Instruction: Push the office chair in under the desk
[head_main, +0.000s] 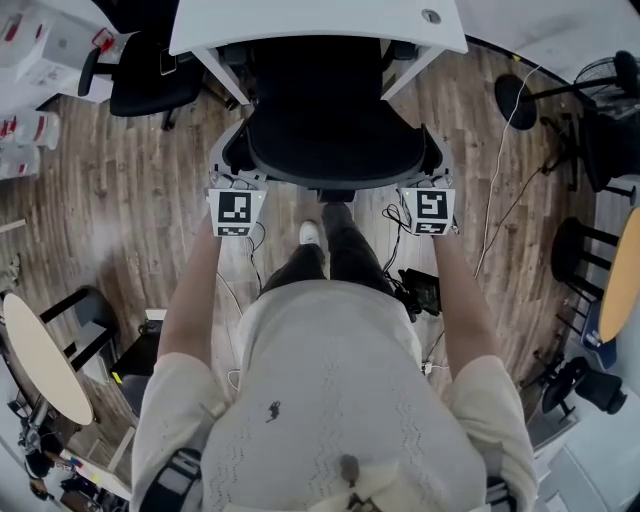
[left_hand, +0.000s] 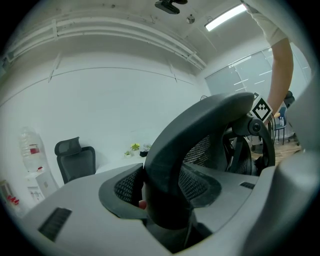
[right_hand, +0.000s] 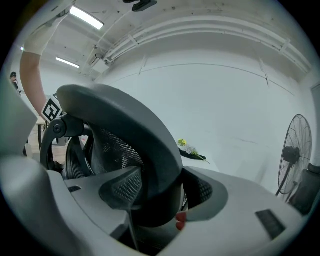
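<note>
Standing behind the office chair (head_main: 335, 120), a person holds one gripper on each side of its backrest (head_main: 340, 160). Head view: the chair is at upper centre, its front already in under the near edge of the white desk (head_main: 300, 25), with the backrest out on the person's side.

Left gripper (head_main: 237, 178): its jaws stand wide, closed around the left edge of the backrest. In the left gripper view the dark rim (left_hand: 200, 130) fills the gap between the jaws (left_hand: 165, 200), with the textured pads (left_hand: 125, 186) against it.

Right gripper (head_main: 430, 178): the same on the right edge. The rim (right_hand: 130, 130) is clamped between the spread jaws (right_hand: 155, 200).

Also noted: a second black chair (head_main: 140, 80) at upper left, a plank floor (head_main: 130, 200), a round tabletop (head_main: 40, 360) at lower left, and a standing fan (right_hand: 292, 145) at the right edge of the right gripper view.
</note>
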